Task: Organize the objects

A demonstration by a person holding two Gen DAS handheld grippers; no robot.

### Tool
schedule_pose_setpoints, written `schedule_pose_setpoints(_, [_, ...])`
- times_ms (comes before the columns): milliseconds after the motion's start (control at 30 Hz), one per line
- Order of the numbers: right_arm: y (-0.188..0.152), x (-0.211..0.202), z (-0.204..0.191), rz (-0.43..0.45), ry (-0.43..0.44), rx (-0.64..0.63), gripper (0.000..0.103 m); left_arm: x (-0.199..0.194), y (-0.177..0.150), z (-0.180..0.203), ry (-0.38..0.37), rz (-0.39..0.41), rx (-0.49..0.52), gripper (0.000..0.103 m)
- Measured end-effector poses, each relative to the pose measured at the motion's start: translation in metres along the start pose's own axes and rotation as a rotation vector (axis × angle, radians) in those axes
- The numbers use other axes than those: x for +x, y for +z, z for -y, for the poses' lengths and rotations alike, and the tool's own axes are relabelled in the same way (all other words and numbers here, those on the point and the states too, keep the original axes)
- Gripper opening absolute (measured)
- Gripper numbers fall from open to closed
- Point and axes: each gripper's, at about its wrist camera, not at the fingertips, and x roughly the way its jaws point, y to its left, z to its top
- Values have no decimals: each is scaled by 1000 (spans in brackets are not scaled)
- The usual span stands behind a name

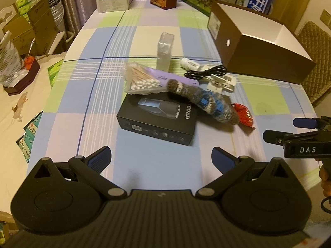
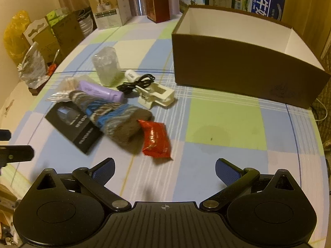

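A pile of small items lies mid-table: a black product box (image 1: 158, 119) (image 2: 75, 126), a striped knit sock (image 1: 203, 101) (image 2: 115, 117) lying across it, a bag of cotton swabs (image 1: 140, 79), a purple tube (image 2: 99, 92), a red snack packet (image 1: 245, 114) (image 2: 156, 139), a white clip (image 1: 223, 81) (image 2: 157, 95), a black cable (image 1: 209, 72) (image 2: 136, 83) and a clear plastic case (image 1: 164, 50) (image 2: 106, 65). An open brown box (image 2: 238, 72) (image 1: 258, 45) stands at the back right. My left gripper (image 1: 161, 159) is open in front of the black box. My right gripper (image 2: 164, 170) is open, near the red packet.
The table (image 2: 223, 124) has a checked cloth and a curved edge. Cartons and printed boxes (image 2: 112, 8) line the back edge. A side surface at the left holds a dark tray with clutter (image 1: 20, 76). A woven chair (image 1: 314, 62) stands at the right.
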Motion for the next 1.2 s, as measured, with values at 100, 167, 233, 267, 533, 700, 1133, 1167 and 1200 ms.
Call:
schedule_pose_setpoints(100, [5,9,5,12,24,-10,93,7,5,-3,16,-7,-14,102])
schedule_pose_setpoints(167, [9,16,6,15,41,-19,82,12,8,-5,27,-12,-21,102])
schedule_pose_setpoints(233, [12,23,6,23,52,-29,76,16,12,-6,37,-17,-30,102])
schedule_pose_setpoints(267, [14,27,6,24,55,-38,71,18,14,-6,39,-20,-34,102])
schedule_pose_setpoints(533, [24,55,7,3,91,-82,56,32,25,-3,34,-40,-44,102])
schedule_pose_setpoints(700, [27,71,8,-21,107,-98,48,40,32,1,28,-47,-40,102])
schedule_pose_setpoints(1133, [42,62,48,55,73,-19,24,61,69,12,3,1,16,101])
schedule_pose_setpoints(1167, [44,59,54,64,59,-4,24,63,74,13,2,9,22,100])
schedule_pose_setpoints(1200, [47,55,62,74,43,12,24,67,79,14,2,18,29,99])
